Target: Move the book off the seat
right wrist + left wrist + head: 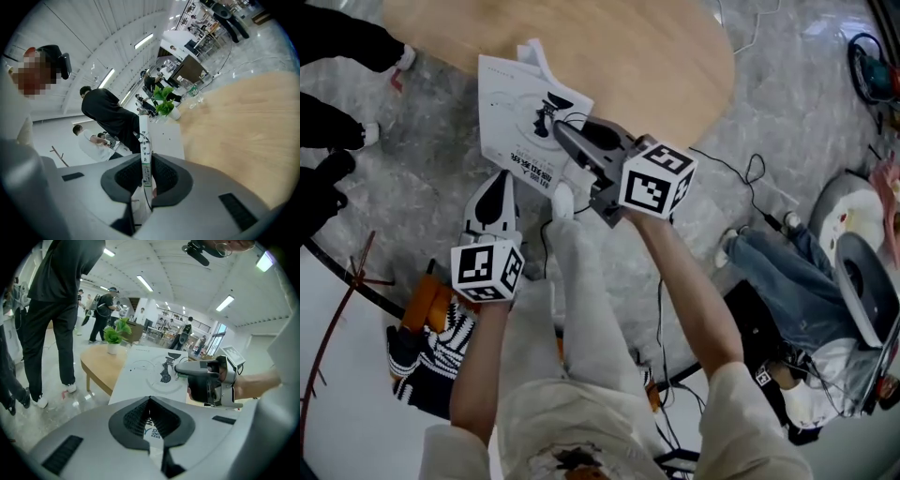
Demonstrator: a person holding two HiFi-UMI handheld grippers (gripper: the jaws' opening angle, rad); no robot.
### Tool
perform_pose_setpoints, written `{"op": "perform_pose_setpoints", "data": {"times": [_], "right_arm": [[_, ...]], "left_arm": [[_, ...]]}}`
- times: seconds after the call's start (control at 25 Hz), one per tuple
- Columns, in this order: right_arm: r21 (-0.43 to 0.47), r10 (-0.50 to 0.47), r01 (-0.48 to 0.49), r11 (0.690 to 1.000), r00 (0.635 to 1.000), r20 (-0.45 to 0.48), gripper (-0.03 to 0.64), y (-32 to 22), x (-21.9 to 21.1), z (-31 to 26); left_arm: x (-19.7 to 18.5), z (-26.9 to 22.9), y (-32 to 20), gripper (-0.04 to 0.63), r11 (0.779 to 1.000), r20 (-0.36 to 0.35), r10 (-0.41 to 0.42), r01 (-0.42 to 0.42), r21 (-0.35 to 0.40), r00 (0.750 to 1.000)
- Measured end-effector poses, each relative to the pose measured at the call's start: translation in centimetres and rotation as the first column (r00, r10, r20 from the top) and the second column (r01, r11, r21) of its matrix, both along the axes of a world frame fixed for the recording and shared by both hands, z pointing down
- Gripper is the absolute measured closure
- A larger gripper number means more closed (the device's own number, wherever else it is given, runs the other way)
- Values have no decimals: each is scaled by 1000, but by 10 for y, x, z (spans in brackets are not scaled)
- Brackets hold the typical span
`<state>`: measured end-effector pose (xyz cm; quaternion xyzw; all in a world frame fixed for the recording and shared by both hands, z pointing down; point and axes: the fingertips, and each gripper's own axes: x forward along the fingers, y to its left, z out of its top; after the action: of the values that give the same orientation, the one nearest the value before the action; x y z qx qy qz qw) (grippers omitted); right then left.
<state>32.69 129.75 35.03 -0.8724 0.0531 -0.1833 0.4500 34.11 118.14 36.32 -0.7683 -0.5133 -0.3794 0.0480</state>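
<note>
Book hangs clear of the floor at the near edge of the table. The right gripper is clamped narrowly on its spine, and the left gripper is pinched fully together on a thin bottom corner. If the hands pull apart, that corner could tear or slip free, leaving the book swinging from the spine and flopping open.

One book, two grippers, one table, one potted plant.
</note>
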Motion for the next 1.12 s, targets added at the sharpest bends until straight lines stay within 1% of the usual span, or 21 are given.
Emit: {"op": "perform_pose_setpoints", "data": {"times": [0.24, 0.4, 0.68, 0.92, 1.12], "right_arm": [[25, 101, -101, 995, 995, -4, 571, 50, -10, 12], [33, 144, -144, 989, 990, 3, 571, 69, -17, 27], [6, 230, -230, 973, 973, 34, 571, 116, -35, 55], [-8, 328, -329, 944, 942, 70, 571, 161, -54, 75], [-49, 342, -338, 940, 932, 121, 571, 168, -58, 95]], "left_arm": [[0, 21, 32, 588, 999, 20, 31, -31, 11, 999], [-1, 31, 49, 588, 998, 18, 63, -63, 9, 998], [-10, 41, 82, 588, 992, 15, 130, -130, -1, 991], [-28, 49, 91, 588, 985, 23, 171, -171, 11, 985], [-36, 61, 89, 588, 985, 41, 173, -174, 20, 984]]}}
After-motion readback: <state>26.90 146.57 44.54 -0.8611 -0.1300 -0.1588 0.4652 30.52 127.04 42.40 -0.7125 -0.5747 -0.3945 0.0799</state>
